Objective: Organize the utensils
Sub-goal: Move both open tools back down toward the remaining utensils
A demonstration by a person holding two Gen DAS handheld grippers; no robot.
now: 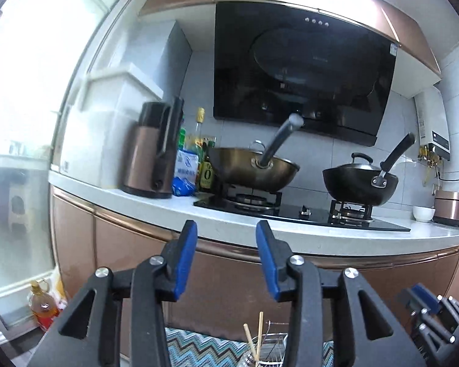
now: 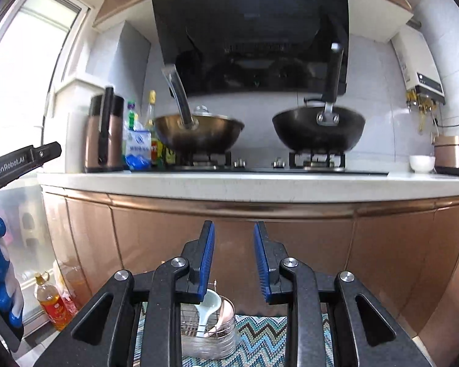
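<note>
Left gripper (image 1: 226,232) stands partly open, empty; far below it, a clear glass jar (image 1: 254,356) with wooden chopsticks (image 1: 258,333). Right gripper (image 2: 234,234) gapes narrowly, empty; a wire basket (image 2: 209,341) with a white ceramic spoon (image 2: 208,309) sits beneath.

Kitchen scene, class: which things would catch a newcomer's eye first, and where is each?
Two woks dominate the hob: a brass-coloured wok on the left burner and a black wok on the right, under a big black range hood. Low down, between the open right gripper and the cabinets, a wire utensil holder with a white spoon stands on a zigzag cloth.
</note>
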